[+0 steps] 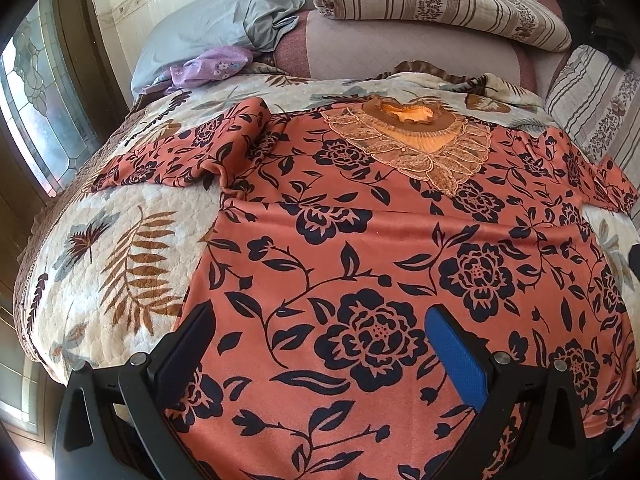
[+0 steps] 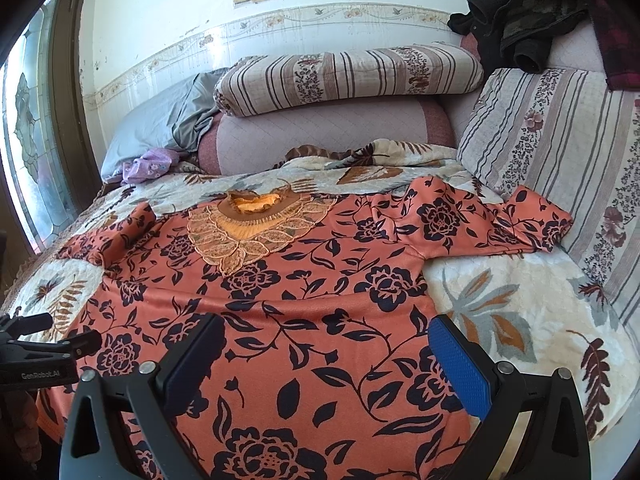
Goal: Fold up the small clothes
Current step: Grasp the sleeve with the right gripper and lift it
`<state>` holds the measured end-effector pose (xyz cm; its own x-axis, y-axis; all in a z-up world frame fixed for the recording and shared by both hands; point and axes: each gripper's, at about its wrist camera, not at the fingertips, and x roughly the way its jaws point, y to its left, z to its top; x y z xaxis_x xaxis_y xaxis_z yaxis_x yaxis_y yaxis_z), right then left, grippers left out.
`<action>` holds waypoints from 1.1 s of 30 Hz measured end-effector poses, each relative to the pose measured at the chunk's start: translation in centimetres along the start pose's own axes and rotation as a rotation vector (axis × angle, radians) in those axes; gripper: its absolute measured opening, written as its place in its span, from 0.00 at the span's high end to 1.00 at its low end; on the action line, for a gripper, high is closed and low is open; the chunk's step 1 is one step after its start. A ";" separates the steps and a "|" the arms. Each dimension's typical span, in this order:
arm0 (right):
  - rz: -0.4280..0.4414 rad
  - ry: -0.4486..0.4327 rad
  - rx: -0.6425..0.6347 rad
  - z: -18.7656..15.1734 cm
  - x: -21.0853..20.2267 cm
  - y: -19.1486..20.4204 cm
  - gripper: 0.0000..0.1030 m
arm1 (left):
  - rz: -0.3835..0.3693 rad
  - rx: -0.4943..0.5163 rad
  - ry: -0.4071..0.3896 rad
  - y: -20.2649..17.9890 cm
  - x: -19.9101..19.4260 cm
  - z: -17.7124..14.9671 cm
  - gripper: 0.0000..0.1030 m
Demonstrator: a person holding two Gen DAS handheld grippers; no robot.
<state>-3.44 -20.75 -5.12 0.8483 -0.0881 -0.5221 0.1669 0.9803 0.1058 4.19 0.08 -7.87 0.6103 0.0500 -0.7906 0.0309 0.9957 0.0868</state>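
from the left wrist, the orange floral top [image 1: 400,220] lies spread face up on the bed [image 1: 120,248], ready for folding; the left hand-held gripper [image 1: 320,324] hovers spread wide, empty. from the right wrist, the right hand-held gripper [image 2: 326,336] likewise gapes empty above the hem, its sleeve [image 2: 524,220] laid outward.

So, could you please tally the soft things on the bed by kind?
Orange floral top: 1
Striped floral cushions: 2
Grey pillow: 1
Purple floral cloth: 1
Black garment: 1
Leaf-print blanket: 1
Total: 7
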 end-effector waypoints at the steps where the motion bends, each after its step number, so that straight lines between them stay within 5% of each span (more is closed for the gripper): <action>1: 0.017 -0.007 0.026 0.1 -0.3 -0.5 0.00 | 0.001 -0.001 -0.001 0.3 0.2 0.2 0.00; 10: 0.256 -0.060 0.445 3.2 -1.9 -10.8 0.00 | 0.034 -0.015 -0.002 3.2 3.5 3.0 0.00; 15: 0.152 -0.056 0.640 5.8 1.0 -21.5 0.10 | 0.020 -0.055 -0.055 4.1 4.8 5.7 0.00; 19: 0.016 0.041 0.745 6.8 5.6 -29.2 0.48 | -0.004 -0.081 -0.128 4.3 5.4 7.9 0.00; 22: -0.067 0.080 0.791 7.3 8.6 -33.2 0.50 | -0.011 -0.059 -0.103 4.0 7.5 8.3 0.00; 26: -0.137 0.128 0.781 8.3 12.3 -35.3 0.50 | 0.012 -0.015 -0.031 3.8 10.7 6.5 0.00; 30: -0.194 0.199 0.718 9.1 15.5 -35.2 0.50 | -0.031 -0.075 0.016 4.7 11.7 6.3 0.00; 32: -0.203 0.232 0.721 9.5 16.7 -35.0 0.74 | -0.043 -0.091 0.024 4.8 11.8 6.4 0.00; 33: -0.201 0.241 0.722 10.0 17.1 -34.8 0.78 | -0.050 -0.093 0.034 4.9 12.0 6.4 0.00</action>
<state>10.24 -58.17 -9.25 0.6486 -0.1294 -0.7500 0.6607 0.5850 0.4704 16.70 5.03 -13.07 0.5824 0.0013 -0.8129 -0.0144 0.9999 -0.0087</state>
